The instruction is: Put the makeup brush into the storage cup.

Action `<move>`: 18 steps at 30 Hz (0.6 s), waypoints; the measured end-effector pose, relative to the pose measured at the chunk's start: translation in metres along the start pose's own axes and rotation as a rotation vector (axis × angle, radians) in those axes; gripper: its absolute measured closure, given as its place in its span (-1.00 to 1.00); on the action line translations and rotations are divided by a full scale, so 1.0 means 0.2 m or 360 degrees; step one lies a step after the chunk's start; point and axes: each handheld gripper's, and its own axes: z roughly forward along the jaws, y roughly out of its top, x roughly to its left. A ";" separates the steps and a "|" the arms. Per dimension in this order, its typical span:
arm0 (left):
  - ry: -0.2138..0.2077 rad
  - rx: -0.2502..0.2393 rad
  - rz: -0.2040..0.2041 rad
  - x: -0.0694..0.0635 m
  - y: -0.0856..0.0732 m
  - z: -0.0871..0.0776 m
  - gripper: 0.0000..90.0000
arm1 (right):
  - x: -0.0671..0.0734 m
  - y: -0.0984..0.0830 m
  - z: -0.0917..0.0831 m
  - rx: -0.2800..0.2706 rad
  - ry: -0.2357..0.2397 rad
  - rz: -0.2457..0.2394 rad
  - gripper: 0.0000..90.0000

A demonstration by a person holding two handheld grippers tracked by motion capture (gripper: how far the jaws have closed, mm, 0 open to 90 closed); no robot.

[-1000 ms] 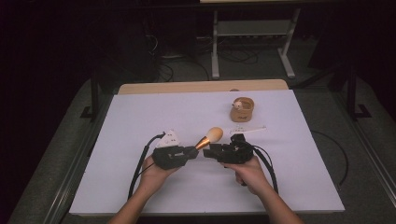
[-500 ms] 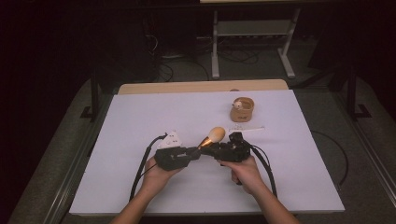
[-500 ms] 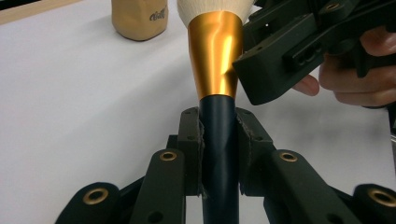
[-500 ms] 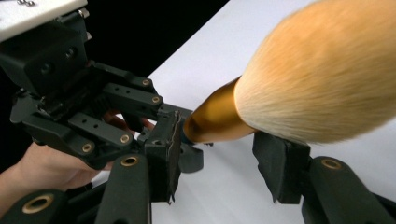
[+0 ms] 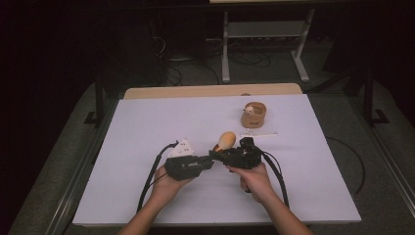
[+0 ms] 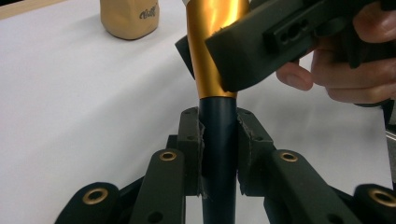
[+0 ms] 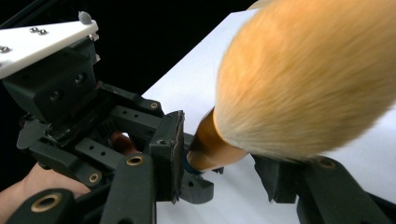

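Clamping hard on the dark handle of the makeup brush (image 6: pixel 217 140), the left claw (image 6: pixel 218 140) sits fully closed around it, pads pressed to both sides, and the left hand (image 5: pixel 169 183) holds it low over the near middle of the counter (image 5: pixel 147 127). Just beyond that grip, the right claw (image 7: pixel 219 163) straddles the gold collar of the same brush; its jaws have just been closing in, with the collar between them. In the right gripper view one pad lies against the collar while the other stands a little off it, so this claw reads as not yet gripping, only narrowed around the metal. The right hand (image 5: pixel 254 178) sits just beside the left, the two tools nose to nose.

Compared with a second ago, the fluffy orange head (image 5: pixel 226 141) points a touch more upright and away from the person, while both hands hold their place. That suggests a handover or a twist of the collar is being set up: the brush is secure on the left, and the right needs a firmer squeeze before anything is pulled.

Farther back on the counter, well apart from the brush, stands a small tan cup (image 5: pixel 253 115) with a white strip (image 5: pixel 258 134) lying just in front of it.
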 end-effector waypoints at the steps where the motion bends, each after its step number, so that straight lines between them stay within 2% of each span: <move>1: -0.0003 0.0000 0.0001 0.00 0.00 0.00 0.64 | 0.00 0.00 0.00 -0.0004 0.0001 0.0001 0.21; 7: -0.0007 0.0009 0.0018 -0.01 0.00 0.01 0.64 | 0.00 0.00 0.00 0.0000 -0.0010 -0.0007 0.27; 18: -0.0022 0.0012 0.0010 -0.01 -0.01 0.03 0.63 | 0.00 0.00 0.00 0.0004 0.0005 -0.0012 0.37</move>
